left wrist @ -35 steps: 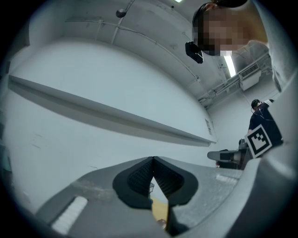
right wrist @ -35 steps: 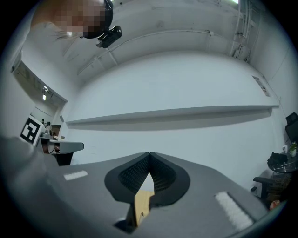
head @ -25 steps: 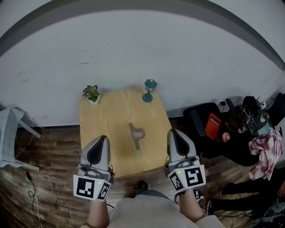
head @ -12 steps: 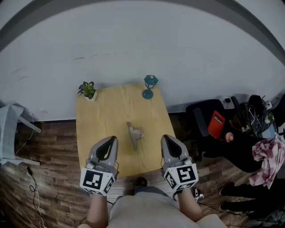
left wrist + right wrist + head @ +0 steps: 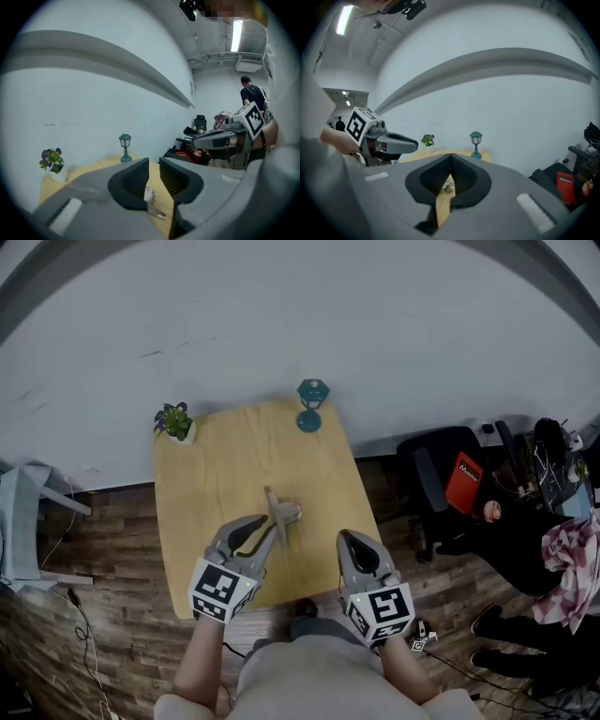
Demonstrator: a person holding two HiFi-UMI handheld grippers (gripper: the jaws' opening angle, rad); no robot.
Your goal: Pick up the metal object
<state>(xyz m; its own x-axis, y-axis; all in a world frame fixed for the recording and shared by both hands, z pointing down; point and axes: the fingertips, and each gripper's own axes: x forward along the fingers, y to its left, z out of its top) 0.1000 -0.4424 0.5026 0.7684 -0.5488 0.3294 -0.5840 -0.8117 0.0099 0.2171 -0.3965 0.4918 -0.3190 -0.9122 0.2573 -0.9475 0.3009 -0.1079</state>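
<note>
Left gripper (image 5: pixel 262 529): jaws just opening slightly, nothing between them, near the grey T-shaped metal object (image 5: pixel 281 514).
Right gripper (image 5: pixel 349 539): closed, empty.

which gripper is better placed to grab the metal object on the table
Left. The left gripper has its tips right by the metal object, and its jaws have just been opening, with nothing between them yet. The right gripper is shut and farther off.
</note>
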